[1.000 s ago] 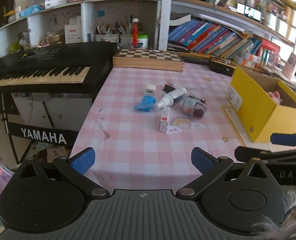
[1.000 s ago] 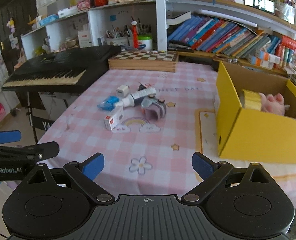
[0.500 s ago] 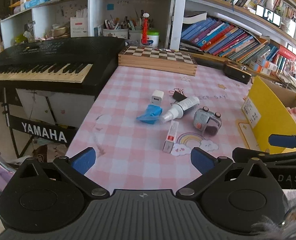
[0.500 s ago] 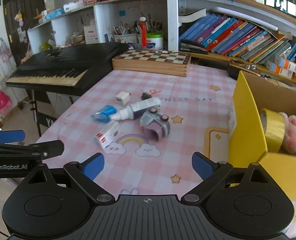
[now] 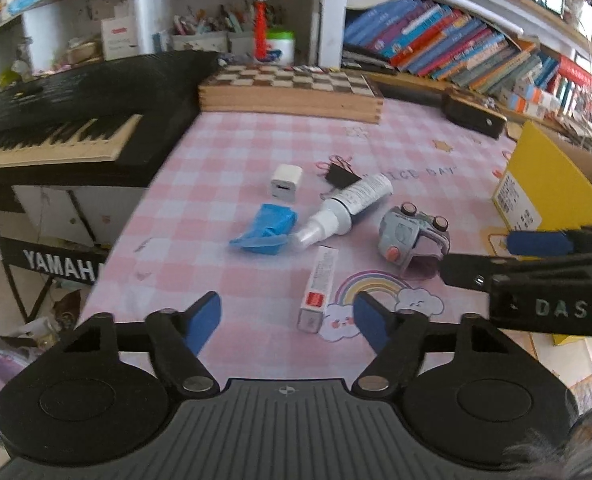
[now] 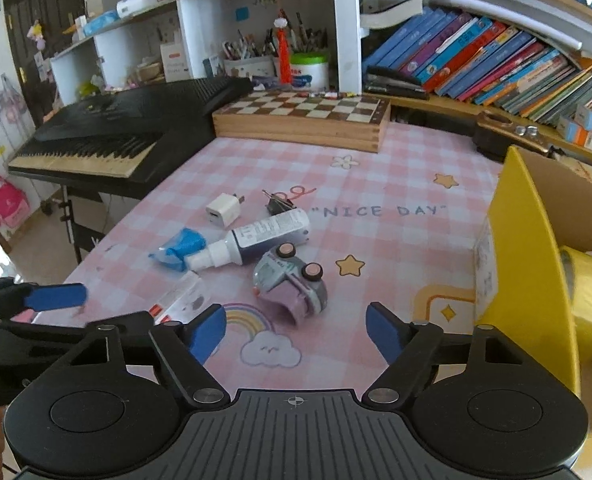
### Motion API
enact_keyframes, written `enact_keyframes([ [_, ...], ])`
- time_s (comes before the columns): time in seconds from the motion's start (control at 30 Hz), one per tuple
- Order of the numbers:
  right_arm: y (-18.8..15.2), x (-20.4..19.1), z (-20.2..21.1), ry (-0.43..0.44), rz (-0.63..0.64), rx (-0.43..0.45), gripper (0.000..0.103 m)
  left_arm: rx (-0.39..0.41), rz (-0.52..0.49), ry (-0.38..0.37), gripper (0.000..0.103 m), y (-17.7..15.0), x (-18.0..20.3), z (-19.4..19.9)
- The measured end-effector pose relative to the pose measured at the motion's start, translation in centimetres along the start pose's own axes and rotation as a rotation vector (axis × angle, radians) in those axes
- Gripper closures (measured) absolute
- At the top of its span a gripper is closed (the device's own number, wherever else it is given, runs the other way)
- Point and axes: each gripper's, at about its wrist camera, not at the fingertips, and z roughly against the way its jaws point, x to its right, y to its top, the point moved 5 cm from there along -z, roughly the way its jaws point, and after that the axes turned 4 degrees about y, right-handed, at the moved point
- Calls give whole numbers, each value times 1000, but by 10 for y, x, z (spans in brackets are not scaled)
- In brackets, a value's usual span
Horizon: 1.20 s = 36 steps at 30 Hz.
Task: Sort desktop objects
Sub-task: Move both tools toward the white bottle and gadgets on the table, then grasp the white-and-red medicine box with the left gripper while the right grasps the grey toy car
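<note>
Six small things are lying clustered mid-desk [image 5: 200, 280]. Going left to right: blue packet [image 5: 266, 230], soft and crinkly, so you're pinching its bulk; white charger cube [image 5: 286, 183], rigid and light; slim carton [image 5: 319, 286], crushable, taken across its narrow sides; spray bottle [image 5: 346, 209], round and slippery, gripped mid-barrel; black binder clip [image 5: 338, 176]; toy car [image 5: 414, 236], hard, awkwardly shaped. Both your left claw [image 5: 286, 326] and right claw [image 6: 296, 330] have just been narrowing, yet are hovering spread and empty. Your yellow box [image 6: 528, 264] is waiting at the right.
</note>
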Motion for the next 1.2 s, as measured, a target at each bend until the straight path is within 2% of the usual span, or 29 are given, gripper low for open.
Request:
enact_keyframes([
  [0.07,3,1,-10,13,12,-15,30,-14,-18,-12,47,2,6,-10],
  [0.17,7,2,-23,28,45,-39,31,-33,-43,-28,54,4,13,-24],
  [0.33,9,7,-48,41,55,-102,31,-62,-70,-26,55,6,19,-44],
  [0.47,10,13,-63,64,40,-145,31,-60,-79,-26,61,8,21,-52],
  [0.53,11,13,-67,79,44,-153,36,-53,-77,-28,69,9,20,-53],
  [0.63,13,11,-71,108,70,-157,49,-48,-58,-36,89,10,17,-53],
  [0.83,14,9,-69,128,89,-148,50,-57,0,-63,90,12,9,-52],
  [1.2,26,9,-40,133,31,-85,50,8,45,-98,90,23,4,-24],
])
